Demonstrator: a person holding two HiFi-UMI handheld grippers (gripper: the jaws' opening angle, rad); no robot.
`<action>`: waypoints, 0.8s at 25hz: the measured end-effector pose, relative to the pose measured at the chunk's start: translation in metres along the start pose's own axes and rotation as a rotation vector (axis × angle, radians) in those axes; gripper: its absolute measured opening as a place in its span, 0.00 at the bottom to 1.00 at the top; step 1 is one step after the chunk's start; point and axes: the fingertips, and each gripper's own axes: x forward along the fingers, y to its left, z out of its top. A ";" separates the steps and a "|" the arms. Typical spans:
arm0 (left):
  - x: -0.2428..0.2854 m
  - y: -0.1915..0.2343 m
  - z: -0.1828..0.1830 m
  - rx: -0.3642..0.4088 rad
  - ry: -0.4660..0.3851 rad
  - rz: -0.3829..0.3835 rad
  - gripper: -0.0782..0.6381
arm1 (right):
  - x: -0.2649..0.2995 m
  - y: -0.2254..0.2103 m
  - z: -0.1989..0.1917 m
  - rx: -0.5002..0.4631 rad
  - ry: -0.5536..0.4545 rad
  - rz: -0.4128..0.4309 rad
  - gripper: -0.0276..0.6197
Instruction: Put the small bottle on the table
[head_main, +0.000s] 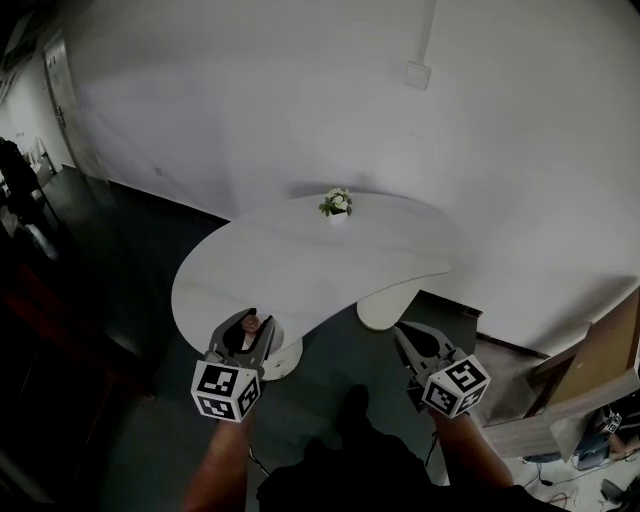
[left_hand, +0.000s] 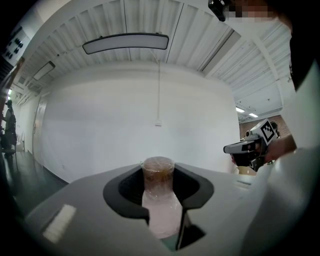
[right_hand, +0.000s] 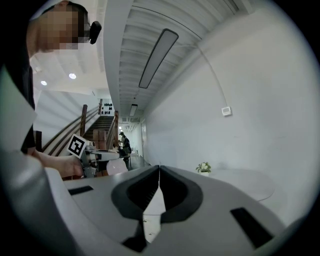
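The small bottle (left_hand: 159, 200) is being gripped between the fingers (left_hand: 125, 192) of the left gripper (head_main: 246, 335). They are being kept partly apart by the bottle's pale body, with the pads pressed against both sides. In the left gripper view the bottle's long axis is being shown running straight up the frame. The brownish cap is being carried uppermost and the wider base is being kept low in the gap.

In the head view the bottle is being seen at the lower left, right at the near edge of the white tabletop (head_main: 300, 260). The bare surface is being left open above it in the frame, toward the centre. Whether the base is being held above the tabletop's level cannot be told from these views.

The right gripper (right_hand: 159, 185) is being held at the lower right of the head view, off the tabletop's edge. Its fingers are being kept fully together with nothing between them. The left side is therefore being judged both the loaded one and the nearer one for the placing. A small potted plant (head_main: 337, 204) is being left well clear at the tabletop's far edge.
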 end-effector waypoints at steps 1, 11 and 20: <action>0.004 0.002 -0.001 -0.002 0.002 0.004 0.31 | 0.004 -0.004 -0.001 0.004 0.000 0.005 0.06; 0.102 0.018 0.000 -0.028 0.025 0.040 0.31 | 0.048 -0.117 -0.006 0.016 0.031 0.000 0.06; 0.201 0.029 0.014 -0.028 0.047 0.107 0.31 | 0.104 -0.215 -0.007 0.044 0.050 0.072 0.06</action>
